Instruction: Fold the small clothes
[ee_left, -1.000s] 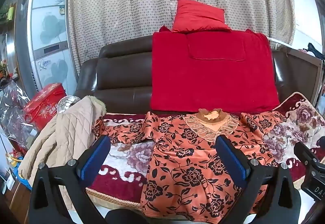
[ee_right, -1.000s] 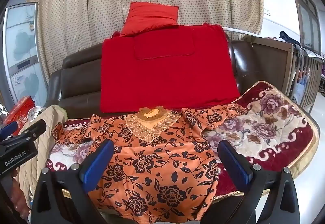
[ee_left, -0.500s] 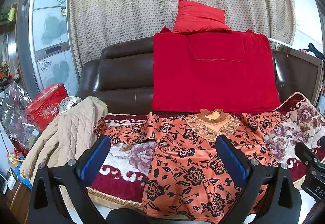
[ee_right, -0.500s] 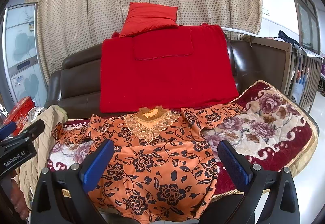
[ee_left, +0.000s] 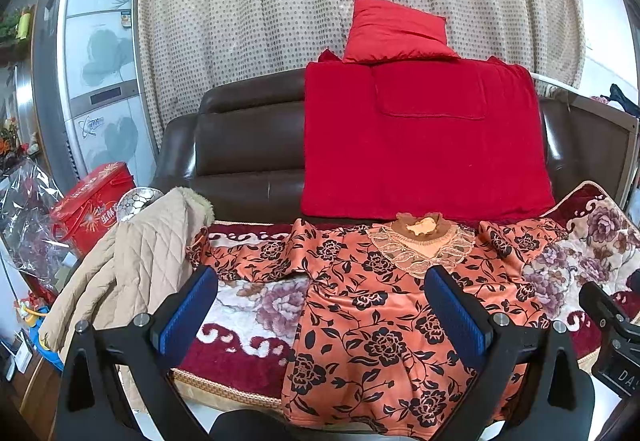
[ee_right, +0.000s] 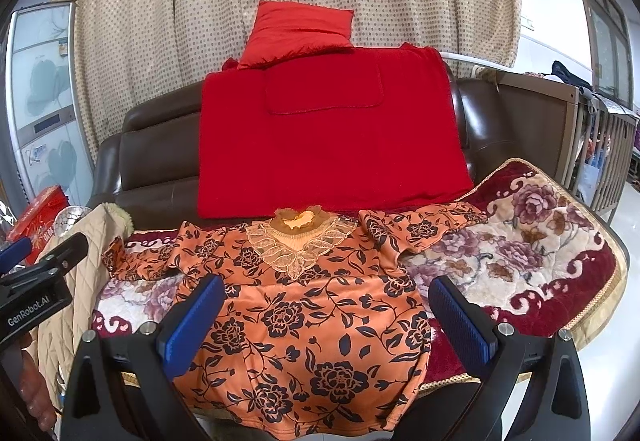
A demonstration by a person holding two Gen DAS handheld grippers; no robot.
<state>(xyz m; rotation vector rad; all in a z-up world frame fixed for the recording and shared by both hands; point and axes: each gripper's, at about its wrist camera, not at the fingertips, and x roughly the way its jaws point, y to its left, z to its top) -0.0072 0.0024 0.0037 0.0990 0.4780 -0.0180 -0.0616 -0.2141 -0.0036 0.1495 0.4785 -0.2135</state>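
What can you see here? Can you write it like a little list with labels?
Garment: orange long-sleeved top with black flowers and a lace collar, spread flat, not folded yet
Lies on: dark red floral plush blanket over the seat of a brown leather sofa
Sleeves: both stretched out sideways
Behind it: red blanket draped on the backrest, red cushion on top
Beside it: beige quilted jacket, at the left
Left gripper: open, holding nothing
Right gripper: open, holding nothing
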